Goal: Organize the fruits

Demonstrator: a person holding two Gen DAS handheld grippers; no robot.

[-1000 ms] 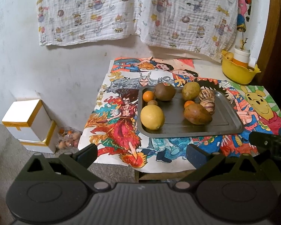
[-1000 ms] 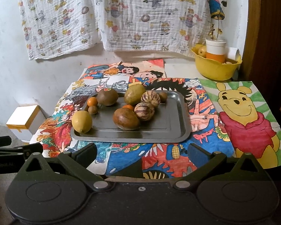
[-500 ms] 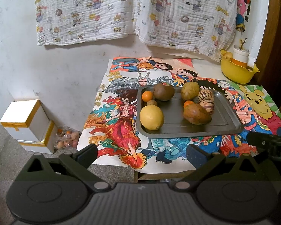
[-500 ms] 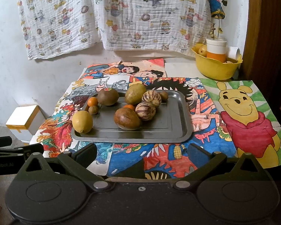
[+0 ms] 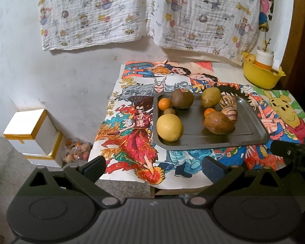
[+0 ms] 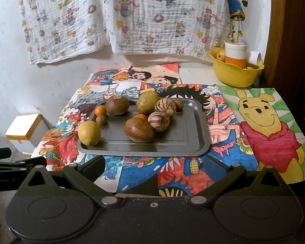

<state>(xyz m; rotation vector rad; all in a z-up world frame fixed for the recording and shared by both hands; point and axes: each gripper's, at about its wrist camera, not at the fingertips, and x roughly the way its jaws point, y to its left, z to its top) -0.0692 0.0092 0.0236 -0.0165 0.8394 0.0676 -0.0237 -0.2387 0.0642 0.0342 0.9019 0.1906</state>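
Observation:
A grey metal tray (image 6: 195, 142) (image 5: 252, 130) lies on a table covered with cartoon drawings. It carries several fruits: a yellow lemon (image 6: 89, 133) (image 5: 169, 127) at its near left, a brown mango (image 6: 138, 130) (image 5: 218, 123), two striped round fruits (image 6: 159, 121) (image 5: 228, 102), a brown round fruit (image 6: 117, 105) (image 5: 182, 99), a green one (image 6: 148, 102) (image 5: 210, 97) and small oranges (image 6: 100, 110) (image 5: 164, 104). My left gripper (image 5: 154, 165) hangs open off the table's near left corner. My right gripper (image 6: 155, 167) stands open over the near table edge, short of the tray. Both are empty.
A yellow bowl (image 6: 234, 74) (image 5: 261, 77) with a white and orange cup and small fruits sits at the back right corner. White gold-trimmed boxes (image 5: 33, 134) and a bag of small fruits (image 5: 77, 151) lie on the floor at left. A patterned cloth (image 6: 132, 14) hangs on the wall.
Both views have crept slightly forward toward the table; the tray and fruits have not moved and both grippers stay open.

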